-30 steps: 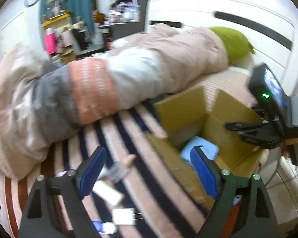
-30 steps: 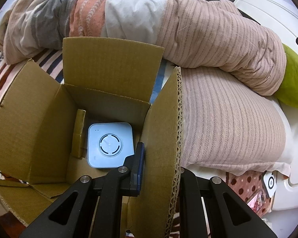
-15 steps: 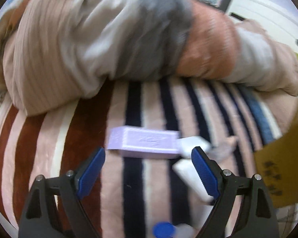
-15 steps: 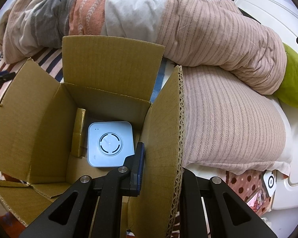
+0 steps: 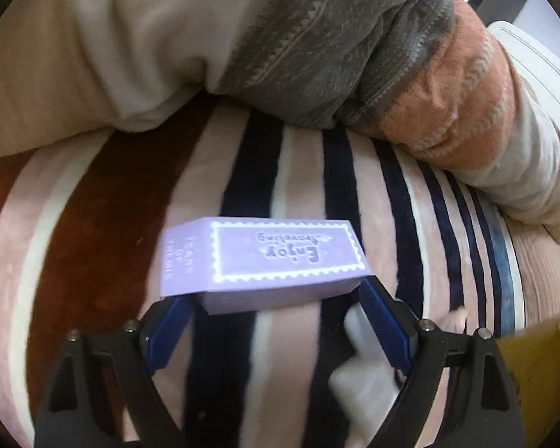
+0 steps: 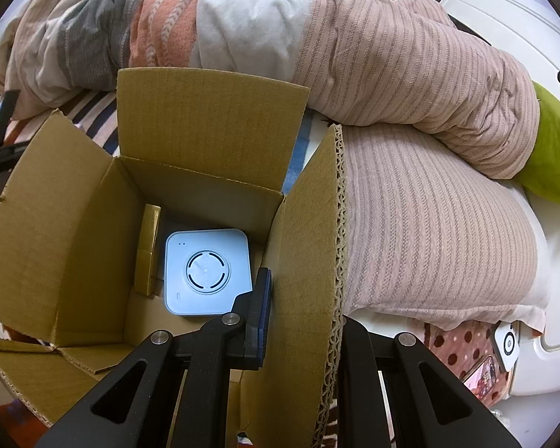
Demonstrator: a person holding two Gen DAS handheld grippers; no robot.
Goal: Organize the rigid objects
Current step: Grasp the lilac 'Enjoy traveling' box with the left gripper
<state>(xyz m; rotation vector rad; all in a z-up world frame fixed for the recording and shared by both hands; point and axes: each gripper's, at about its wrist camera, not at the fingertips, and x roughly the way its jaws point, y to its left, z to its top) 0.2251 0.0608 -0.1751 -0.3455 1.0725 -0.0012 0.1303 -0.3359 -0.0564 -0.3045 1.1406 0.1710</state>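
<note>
Left claw (image 5: 276, 313) spread wide, pads flanking near end of lilac box (image 5: 268, 261) lying on striped bed blanket (image 5: 93, 224); contact unclear; rolled duvet (image 5: 317, 56) crowds far edge; right claw (image 6: 302, 313) pinched tight on upright cardboard box flap (image 6: 302, 261); white square device (image 6: 207, 270) on box floor.

Bed covered by a pink, brown and navy striped blanket (image 5: 298, 171); rumpled multicoloured knitted quilt (image 6: 354, 59) behind; white headboard (image 6: 504, 11) at right.
</note>
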